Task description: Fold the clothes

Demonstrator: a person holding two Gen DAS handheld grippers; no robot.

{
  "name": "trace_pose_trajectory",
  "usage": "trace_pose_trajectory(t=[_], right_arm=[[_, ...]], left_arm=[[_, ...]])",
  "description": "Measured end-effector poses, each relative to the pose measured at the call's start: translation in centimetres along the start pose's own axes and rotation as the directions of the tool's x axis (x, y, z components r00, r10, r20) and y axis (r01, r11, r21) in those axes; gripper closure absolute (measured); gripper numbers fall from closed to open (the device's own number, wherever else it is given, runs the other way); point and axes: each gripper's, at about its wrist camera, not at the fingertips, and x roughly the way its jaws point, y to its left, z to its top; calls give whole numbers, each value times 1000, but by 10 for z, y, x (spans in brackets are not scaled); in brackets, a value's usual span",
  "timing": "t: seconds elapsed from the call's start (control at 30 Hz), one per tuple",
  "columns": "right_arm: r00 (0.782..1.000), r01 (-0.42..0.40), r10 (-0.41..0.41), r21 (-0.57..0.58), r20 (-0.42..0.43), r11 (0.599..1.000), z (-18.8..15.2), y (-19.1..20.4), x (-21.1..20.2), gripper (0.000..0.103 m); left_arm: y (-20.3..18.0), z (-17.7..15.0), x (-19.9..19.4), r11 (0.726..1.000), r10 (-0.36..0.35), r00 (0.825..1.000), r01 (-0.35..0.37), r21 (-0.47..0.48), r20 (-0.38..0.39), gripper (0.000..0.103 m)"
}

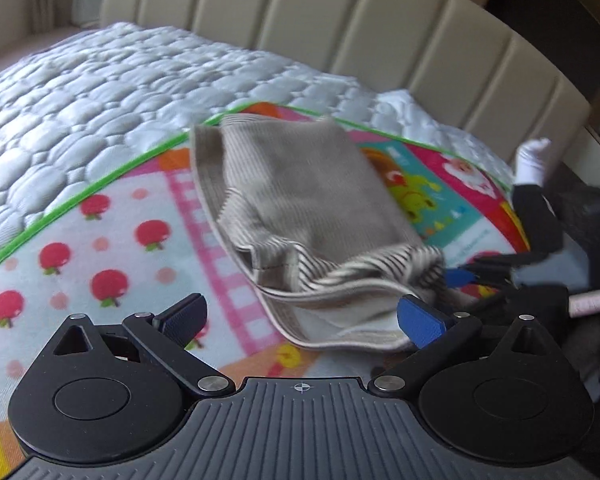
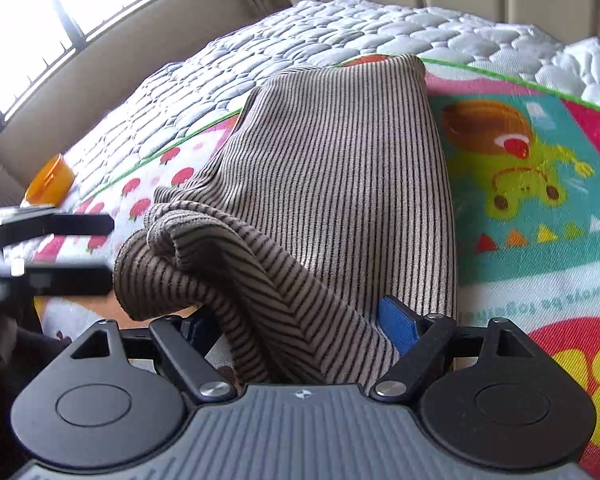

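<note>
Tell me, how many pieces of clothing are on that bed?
1 that I can see: a striped garment lying on the colourful play mat, one end bunched up between the two hand-held grippers. Others may lie out of view.

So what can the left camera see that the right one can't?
Only the left view shows a white sock at the bed's far edge and the garment's pale waistband.

Only the right view shows a window and an orange container on the quilt.

Both show the striped garment lying on the colourful fruit-print mat, the white quilt, the padded headboard, and each view catches the other gripper.
</note>
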Motion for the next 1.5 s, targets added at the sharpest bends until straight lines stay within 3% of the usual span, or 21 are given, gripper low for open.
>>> trace_pose_trajectory(t=[0.2,0.37,0.57,0.63,0.7,0.77,0.87,0.93,1.07,1.2,1.27,1.4,1.47,1.5], right_arm=[[1000,-1,1,-3,-17,1000,0,3,3,16],[999,21,-23,-67,-23,998,-6,12,5,11],[999,43,-43,-53,-6,998,-6,14,-10,10],[997,74,-70,-157,27,985,-13,22,-23,10],[990,134,-116,-315,75,940,-26,36,-36,6],[977,214,-180,-500,117,839,-45,52,-38,4],[960,274,-237,-674,149,686,-68,70,-28,4],[958,280,-239,-698,159,659,-71,77,-19,4],[920,383,-291,-758,262,528,-73,93,11,8],[927,363,-286,-775,243,518,-68,97,17,25],[924,368,-288,-783,251,501,-71,96,14,25],[915,389,-310,-764,257,515,-70,88,10,25],[908,406,-322,-753,268,518,-69,85,9,41],[914,394,-311,-751,261,530,-66,84,8,54]], left_arm=[[-43,-14,25,967,96,990,-68,246,-101,0],[-31,-13,47,968,192,967,-158,197,-166,0],[-17,-10,45,977,190,973,-173,126,-130,0],[-10,-7,43,978,199,974,-190,91,-108,0],[-3,-4,41,979,202,975,-198,51,-95,0],[3,-3,41,981,192,976,-192,13,-100,0],[4,-2,39,983,186,978,-186,6,-91,0],[4,-2,39,983,185,979,-186,5,-90,0],[4,-2,37,982,187,979,-187,4,-86,0],[3,-3,37,982,191,978,-191,10,-85,0],[4,-2,37,982,187,979,-187,8,-84,0],[6,-2,37,984,177,981,-177,0,-81,0],[7,-2,36,985,170,983,-171,-7,-75,0],[7,-2,35,986,167,983,-169,-12,-72,0]])
